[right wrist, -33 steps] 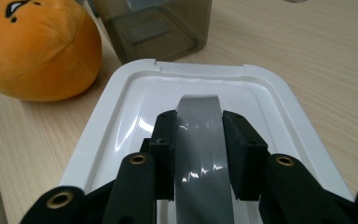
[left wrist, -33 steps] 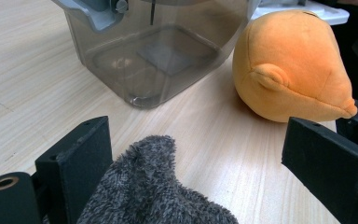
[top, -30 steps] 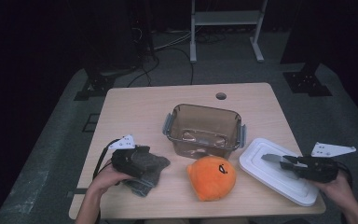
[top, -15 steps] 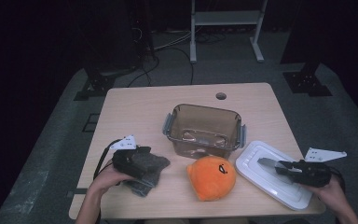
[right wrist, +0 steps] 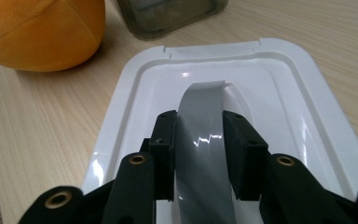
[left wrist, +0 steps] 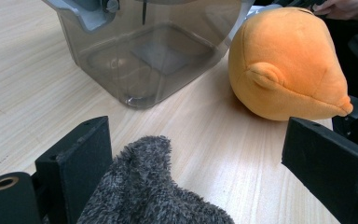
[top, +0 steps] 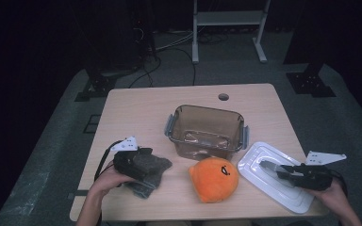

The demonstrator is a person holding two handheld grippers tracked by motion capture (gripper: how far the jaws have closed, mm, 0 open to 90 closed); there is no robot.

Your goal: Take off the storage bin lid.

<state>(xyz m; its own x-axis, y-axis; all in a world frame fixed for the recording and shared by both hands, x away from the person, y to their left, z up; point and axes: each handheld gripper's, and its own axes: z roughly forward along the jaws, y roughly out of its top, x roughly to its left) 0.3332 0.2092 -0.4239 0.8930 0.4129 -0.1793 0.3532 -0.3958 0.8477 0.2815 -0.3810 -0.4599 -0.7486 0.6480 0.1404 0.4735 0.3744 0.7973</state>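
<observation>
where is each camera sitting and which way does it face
High view: fixed above the person's side of the table, looking forward and down; both forearms, left tongs and right tongs enter from the bottom.
Left gripper view: rides the left tongs, facing the clear container and orange plush; its jaws stand apart around a grey cloth.
Right gripper view: rides the right tongs, looking along the white lid; its jaws close on the lid's grey handle.
Shared: all three show the plush and container.
</observation>
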